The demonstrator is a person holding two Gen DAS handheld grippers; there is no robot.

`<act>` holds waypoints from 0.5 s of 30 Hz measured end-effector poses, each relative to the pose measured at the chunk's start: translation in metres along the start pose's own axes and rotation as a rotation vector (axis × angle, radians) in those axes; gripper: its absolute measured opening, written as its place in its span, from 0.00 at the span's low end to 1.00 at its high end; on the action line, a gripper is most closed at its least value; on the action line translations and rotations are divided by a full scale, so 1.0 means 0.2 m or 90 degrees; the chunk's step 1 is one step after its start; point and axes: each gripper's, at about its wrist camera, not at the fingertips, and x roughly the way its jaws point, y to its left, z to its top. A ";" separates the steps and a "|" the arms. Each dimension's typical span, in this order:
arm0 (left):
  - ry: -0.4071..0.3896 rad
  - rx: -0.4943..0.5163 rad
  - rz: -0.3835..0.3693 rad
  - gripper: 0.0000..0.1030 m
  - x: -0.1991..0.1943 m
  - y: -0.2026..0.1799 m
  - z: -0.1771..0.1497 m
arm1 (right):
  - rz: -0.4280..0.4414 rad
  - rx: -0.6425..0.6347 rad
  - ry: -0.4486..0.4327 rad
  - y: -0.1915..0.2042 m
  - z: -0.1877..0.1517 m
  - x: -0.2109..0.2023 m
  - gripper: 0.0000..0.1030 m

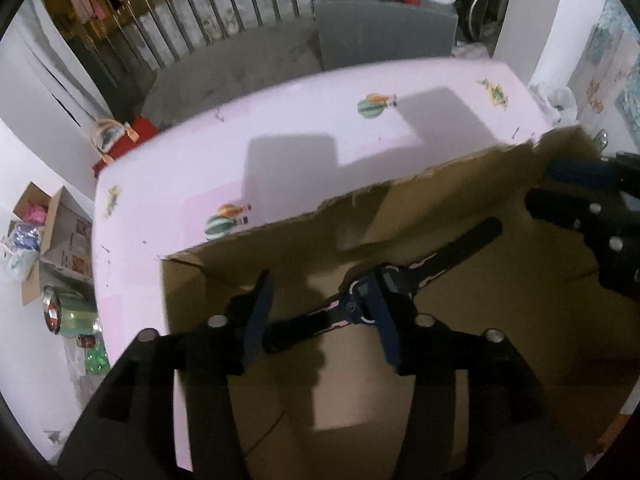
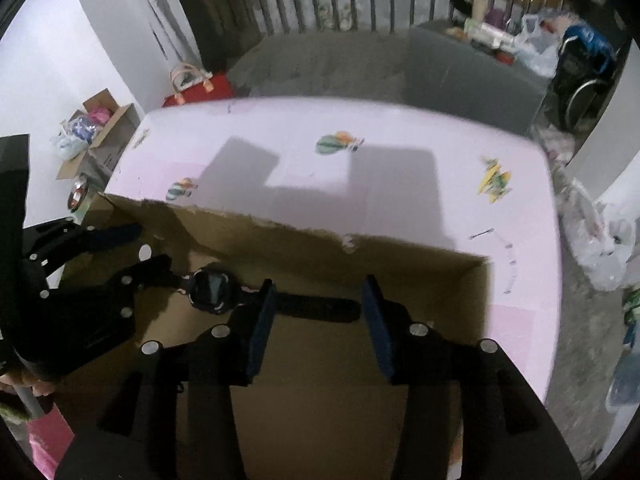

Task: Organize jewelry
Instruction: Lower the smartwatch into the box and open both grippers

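Care is needed as both grippers, left gripper (image 1: 320, 316) and right gripper (image 2: 320, 316), are lifted clear, jaws parted and empty, so the watch (image 2: 212, 290) is left flat in the cardboard box (image 2: 400, 248).

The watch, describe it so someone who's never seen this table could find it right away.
On the pink table sits an open cardboard box. The watch lies flat on the box floor, straps stretched out. It is the only loose item in there: black, with a dark square face and pink under the strap.
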 end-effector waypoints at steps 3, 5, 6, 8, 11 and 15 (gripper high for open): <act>-0.036 -0.011 0.005 0.51 -0.11 0.02 -0.02 | -0.004 0.013 -0.029 -0.05 -0.02 -0.11 0.47; -0.071 -0.021 0.004 0.54 -0.22 0.05 -0.06 | -0.001 0.025 -0.060 -0.10 -0.07 -0.22 0.47; -0.086 -0.025 0.005 0.55 -0.27 0.06 -0.08 | 0.002 0.031 -0.077 -0.12 -0.10 -0.27 0.47; -0.124 -0.034 0.002 0.58 -0.38 0.09 -0.14 | 0.014 0.040 -0.117 -0.17 -0.19 -0.40 0.47; -0.182 -0.052 -0.006 0.60 -0.58 0.14 -0.28 | 0.032 0.037 -0.181 -0.20 -0.37 -0.61 0.47; -0.251 -0.087 -0.018 0.63 -0.81 0.20 -0.58 | 0.077 0.027 -0.233 -0.21 -0.65 -0.80 0.47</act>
